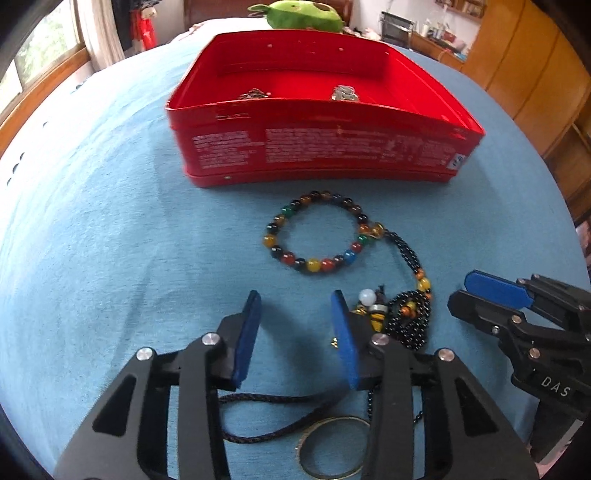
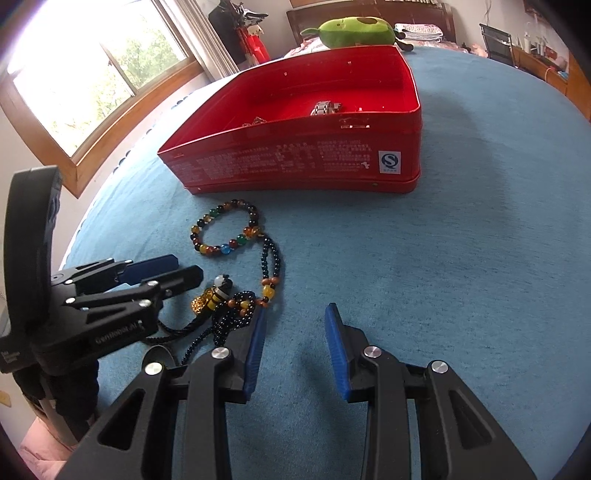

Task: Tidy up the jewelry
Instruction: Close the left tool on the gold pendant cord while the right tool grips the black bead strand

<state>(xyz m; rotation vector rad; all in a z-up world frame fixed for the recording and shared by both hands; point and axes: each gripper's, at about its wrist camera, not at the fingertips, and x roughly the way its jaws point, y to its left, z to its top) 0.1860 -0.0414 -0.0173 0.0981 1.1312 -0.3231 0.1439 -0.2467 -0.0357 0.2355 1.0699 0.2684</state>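
A red tin box [image 1: 325, 147] [image 2: 295, 162] stands open on the blue cloth, with a metal watch [image 1: 344, 93] [image 2: 325, 108] and a silver piece [image 1: 252, 94] inside. A multicoloured bead bracelet [image 1: 317, 264] [image 2: 207, 245] lies in front of it. A black bead necklace with a bee charm [image 1: 406, 314] [image 2: 240, 306] lies beside it. A black cord [image 1: 273, 398] and a gold ring [image 1: 334, 448] lie under my left gripper [image 1: 295, 317], which is open and empty. My right gripper [image 2: 295, 325] is open and empty, right of the necklace.
A green plush toy [image 1: 306, 14] [image 2: 356, 31] sits beyond the box. The blue cloth [image 2: 461, 258] stretches to the right. A window [image 2: 92, 74] is at the left, wooden cabinets [image 1: 535, 74] at the right.
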